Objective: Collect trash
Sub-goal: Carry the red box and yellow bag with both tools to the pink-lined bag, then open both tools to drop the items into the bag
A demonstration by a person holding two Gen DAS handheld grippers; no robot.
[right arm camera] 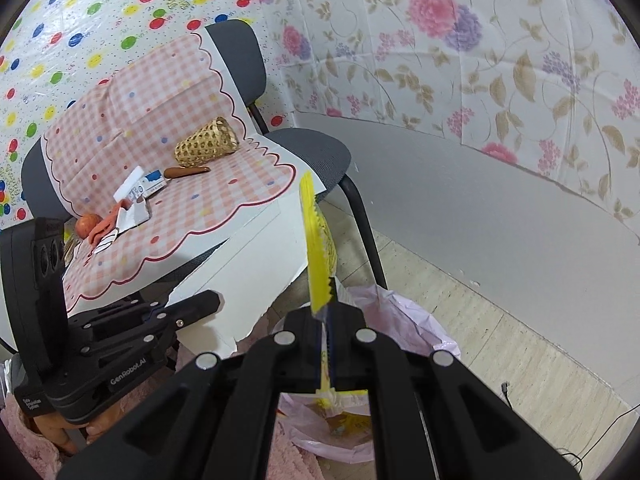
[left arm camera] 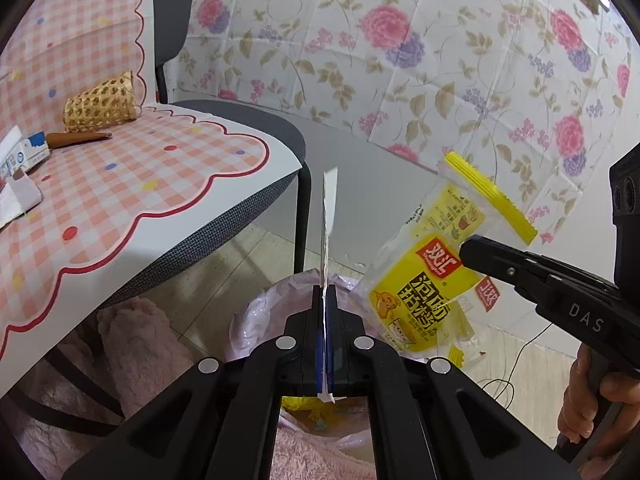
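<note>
left hand-held gripper: clenched on 1 thin white paper strip, seen edge-on, sticking up above the fingers
right hand-held gripper: clenched on 1 yellow snack wrapper; clear plastic, yellow crimped edge, red logo, held in the air
gripper spacing: the two are close together, right one just beside the left, both over the bin
trash bin: 1, pink liner bag, on the floor right below both grippers; some yellow trash already inside, details unclear
hands: 1 partly visible, person's hand on the right gripper's grip
pink fluffy rug: 1, on the floor under the chair and beside the bin
chair: 1, dark grey seat and back, black legs, serves as the surface
cover on chair: 1 pink checked sheet, scalloped red border, coloured dots
items left on seat: 1 woven bamboo basket lying on its side, 1 brown sausage-like stick just beside it, 1 white-blue small carton, crumpled paper scraps, 1 apple at the near edge
floor: pale tiles, black cable far right
walls: floral plastic sheet behind, polka-dot sheet on the left, grey wall strip below
</note>
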